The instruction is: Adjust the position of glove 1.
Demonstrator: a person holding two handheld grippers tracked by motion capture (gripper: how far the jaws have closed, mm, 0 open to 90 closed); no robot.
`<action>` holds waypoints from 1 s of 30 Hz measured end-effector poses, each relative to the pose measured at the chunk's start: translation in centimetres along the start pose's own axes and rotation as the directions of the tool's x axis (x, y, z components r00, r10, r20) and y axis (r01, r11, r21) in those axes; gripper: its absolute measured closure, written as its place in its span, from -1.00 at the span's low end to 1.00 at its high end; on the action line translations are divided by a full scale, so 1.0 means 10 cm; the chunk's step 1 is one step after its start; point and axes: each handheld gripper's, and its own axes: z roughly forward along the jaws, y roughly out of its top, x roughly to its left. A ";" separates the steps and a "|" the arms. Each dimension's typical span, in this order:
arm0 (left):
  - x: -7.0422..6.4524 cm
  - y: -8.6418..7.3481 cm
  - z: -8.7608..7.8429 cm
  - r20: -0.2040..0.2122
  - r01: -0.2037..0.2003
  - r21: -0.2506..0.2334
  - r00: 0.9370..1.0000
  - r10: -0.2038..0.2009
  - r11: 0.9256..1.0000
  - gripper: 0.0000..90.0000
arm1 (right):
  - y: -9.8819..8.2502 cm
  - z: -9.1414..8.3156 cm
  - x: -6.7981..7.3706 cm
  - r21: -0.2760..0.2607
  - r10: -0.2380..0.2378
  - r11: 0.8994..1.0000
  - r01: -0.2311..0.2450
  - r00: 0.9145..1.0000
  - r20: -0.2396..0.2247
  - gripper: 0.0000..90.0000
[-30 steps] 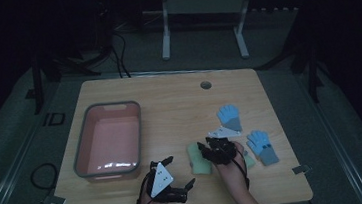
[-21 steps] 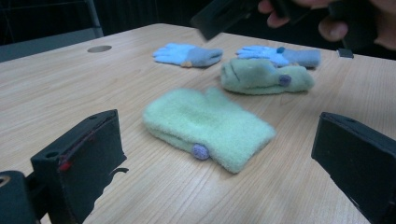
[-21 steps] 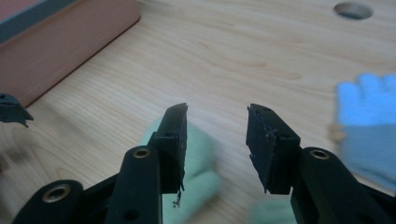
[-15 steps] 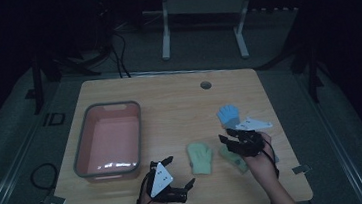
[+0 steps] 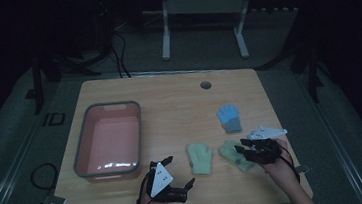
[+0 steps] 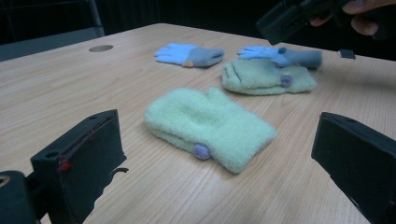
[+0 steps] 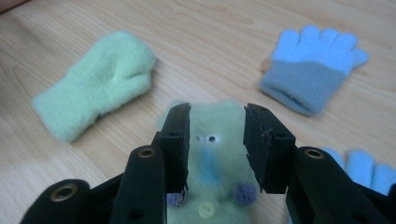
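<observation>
- The table (image 5: 179, 102) is pale wood with a round hole (image 5: 206, 85) near its far edge.
- A pink bin (image 5: 108, 140) with a grey rim stands on the table's left part, well apart from the gloves.
- The right gripper (image 5: 241, 146) hovers at the table's right front, just above the decorated mitten; its grey plate (image 5: 266, 133) sits on top. In the right gripper view its jaws stand narrowly apart and have just been closing a little; the mitten lies below the gap, and I cannot tell whether the pads touch it.
- The left gripper (image 5: 178, 175) rests low near the front edge, left of the mittens. In the left gripper view its jaws stand wide, with nothing between them.
- A plain green mitten (image 5: 200, 158) lies flat in front of the left gripper, just left of the second one.
- The decorated green mitten (image 7: 212, 154) bears buttons and small trimmings; it lies flat, partly under the right gripper.
- A blue glove (image 5: 229, 118) with a grey cuff lies farther back, near both mittens.
- A second blue glove (image 7: 362, 170) lies just beside the decorated mitten, its fingers partly hidden by the right gripper.
</observation>
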 end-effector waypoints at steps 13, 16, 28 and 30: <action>0.00 0.00 0.00 0.000 -0.002 0.001 1.000 0.002 1.000 -0.95 | -0.34 0.31 -0.01 0.020 -0.015 1.000 0.015 1.000 -0.015 0.31; 0.00 0.00 0.00 0.001 -0.001 0.002 1.000 0.001 1.000 -0.95 | -0.36 0.32 0.03 0.015 -0.032 0.999 0.031 0.999 0.006 0.35; 0.00 0.00 0.00 -0.003 -0.001 0.000 1.000 0.001 1.000 -0.95 | -0.35 0.33 0.27 -0.011 0.001 1.000 0.001 0.987 0.159 0.92; 0.00 0.00 0.00 -0.006 -0.001 0.000 1.000 0.001 1.000 -0.95 | -0.28 0.28 0.32 -0.035 0.033 0.999 -0.027 0.981 0.190 0.93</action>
